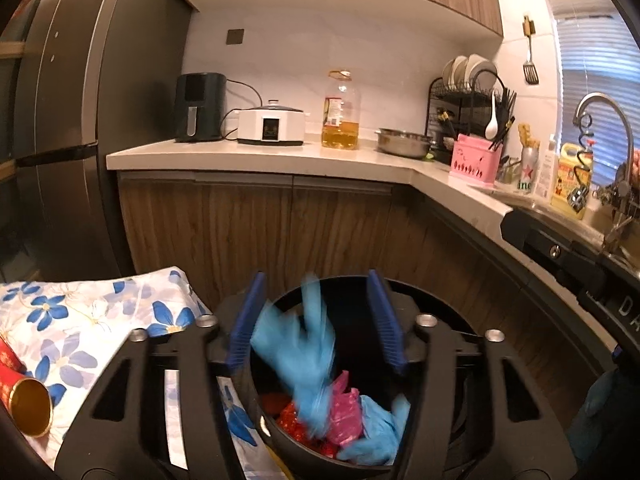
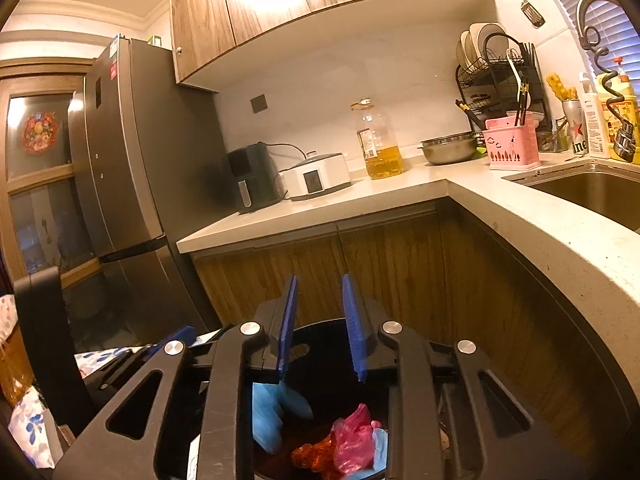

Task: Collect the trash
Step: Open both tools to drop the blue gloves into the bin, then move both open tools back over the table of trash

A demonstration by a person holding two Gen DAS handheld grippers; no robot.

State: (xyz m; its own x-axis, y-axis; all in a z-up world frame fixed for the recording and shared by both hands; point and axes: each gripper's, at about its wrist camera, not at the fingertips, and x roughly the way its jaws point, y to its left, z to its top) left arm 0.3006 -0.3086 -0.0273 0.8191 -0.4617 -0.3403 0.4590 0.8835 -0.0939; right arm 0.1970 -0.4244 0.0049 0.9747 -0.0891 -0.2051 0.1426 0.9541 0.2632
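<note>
The left tongs (image 1: 316, 320) were seen nearest, held over a black trash bin (image 1: 404, 456), their jaws apart and nothing clamped. A blue glove (image 1: 304, 360), blurred, was seen between them, apparently loose above the bin. Inside the bin, a pink bag (image 1: 342, 416), red wrappers (image 1: 290, 420) and another blue glove (image 1: 374, 432) were found. The right tongs (image 2: 322, 328) were held over the same bin, slightly parted and empty. A floral cloth (image 1: 80, 320) was spread at the left.

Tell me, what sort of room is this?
A home kitchen, it seems: a sink with a tap set in the countertop, a dish rack of plates, and a tall fridge beside the cabinets.
</note>
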